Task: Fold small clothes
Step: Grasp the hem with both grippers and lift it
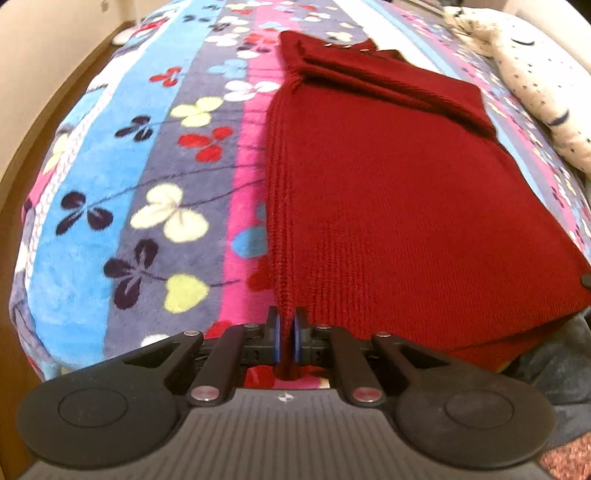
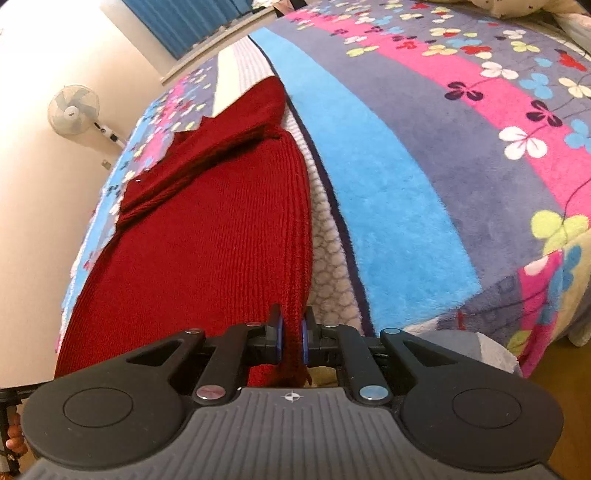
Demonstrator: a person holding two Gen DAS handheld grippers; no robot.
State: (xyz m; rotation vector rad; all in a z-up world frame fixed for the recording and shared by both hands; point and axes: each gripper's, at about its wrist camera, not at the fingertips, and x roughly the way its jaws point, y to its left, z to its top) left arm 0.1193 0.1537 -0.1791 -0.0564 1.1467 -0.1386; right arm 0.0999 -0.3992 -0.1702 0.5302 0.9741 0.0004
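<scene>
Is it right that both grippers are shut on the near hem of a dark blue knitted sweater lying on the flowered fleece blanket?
Not quite: the knitted sweater is dark red, as both wrist views show. The left gripper and right gripper are indeed shut on its near hem, on the flowered fleece blanket.

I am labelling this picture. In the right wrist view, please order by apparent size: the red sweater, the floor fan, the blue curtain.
1. red sweater, by far the largest, though nearest the camera.
2 and 3. blue curtain and floor fan: both far away, similar in apparent size, the curtain cut off, so unranked.
</scene>
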